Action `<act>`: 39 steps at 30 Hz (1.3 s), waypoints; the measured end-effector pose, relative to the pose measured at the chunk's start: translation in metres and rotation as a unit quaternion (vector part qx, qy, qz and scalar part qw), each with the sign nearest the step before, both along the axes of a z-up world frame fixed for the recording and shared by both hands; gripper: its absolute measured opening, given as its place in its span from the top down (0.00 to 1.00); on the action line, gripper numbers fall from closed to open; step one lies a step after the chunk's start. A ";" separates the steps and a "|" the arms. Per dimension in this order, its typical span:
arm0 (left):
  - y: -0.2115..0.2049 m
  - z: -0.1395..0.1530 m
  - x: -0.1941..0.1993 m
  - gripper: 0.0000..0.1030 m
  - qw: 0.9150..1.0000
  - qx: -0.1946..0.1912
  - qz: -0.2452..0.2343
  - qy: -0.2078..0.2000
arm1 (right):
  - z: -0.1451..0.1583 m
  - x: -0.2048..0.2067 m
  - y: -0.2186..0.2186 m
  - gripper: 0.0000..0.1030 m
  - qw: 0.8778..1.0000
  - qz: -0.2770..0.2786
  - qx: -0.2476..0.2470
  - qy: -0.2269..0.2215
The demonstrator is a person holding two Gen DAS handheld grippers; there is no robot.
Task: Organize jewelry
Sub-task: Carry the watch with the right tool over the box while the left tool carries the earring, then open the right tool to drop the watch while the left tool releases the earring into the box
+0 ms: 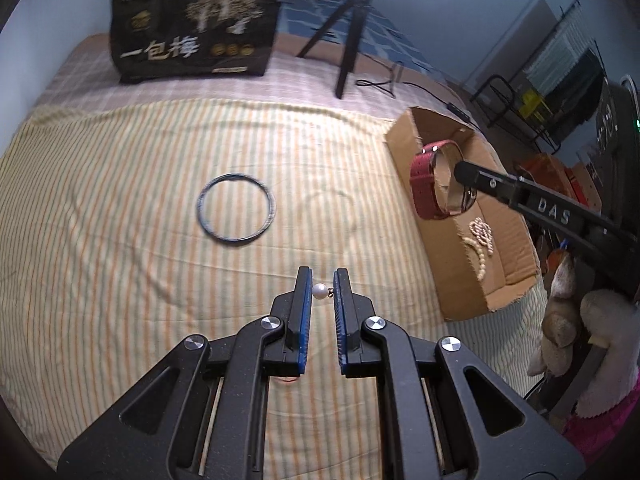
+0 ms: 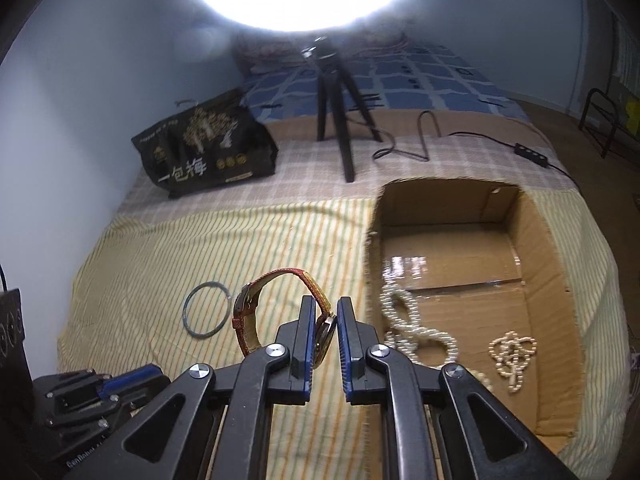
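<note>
Jewelry is split between the bed (image 1: 120,208) and a cardboard box (image 1: 516,248); in the left wrist view a pearl (image 1: 319,291) sits low centre between the blue pads of the left claw (image 1: 321,286), touching the left pad with a small gap to the right pad, so the claw is narrowed around it and a firm pinch cannot be confirmed; a dark ring (image 1: 236,210) lies flat on the striped cloth left of centre, well apart from the pearl; at right the right claw's black finger reaches into a red watch (image 1: 430,184) strap held over the box's near wall, with a beaded strand (image 1: 482,240) on the box floor behind it.

The right wrist view shows what that one hides: the right claw (image 2: 323,322) pinches the watch (image 2: 280,304) by its case, strap looping up and left of the pads; the box (image 2: 552,280) opens fully at right, holding a pearl necklace (image 2: 416,332) coiled at its left side and a smaller bead bracelet (image 2: 512,354) to the right, apart; the ring (image 2: 206,314) appears at centre left on the bed (image 2: 140,280); the pearl is not seen here, and the left claw (image 2: 132,380) shows only as a dark body at lower left.

Both views carry a black bag (image 1: 192,32) and a tripod (image 2: 340,116) in the upper frame.
</note>
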State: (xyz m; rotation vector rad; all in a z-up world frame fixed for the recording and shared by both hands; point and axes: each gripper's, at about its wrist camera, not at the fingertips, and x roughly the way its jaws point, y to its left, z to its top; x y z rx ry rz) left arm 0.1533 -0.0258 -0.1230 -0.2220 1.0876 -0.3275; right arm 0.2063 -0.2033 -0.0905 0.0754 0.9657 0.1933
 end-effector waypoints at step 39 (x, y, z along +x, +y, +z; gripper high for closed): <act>-0.159 0.000 0.001 0.91 0.991 0.042 -0.118 -0.045 | -0.015 0.013 -0.153 0.92 0.992 -0.121 -0.028 0.020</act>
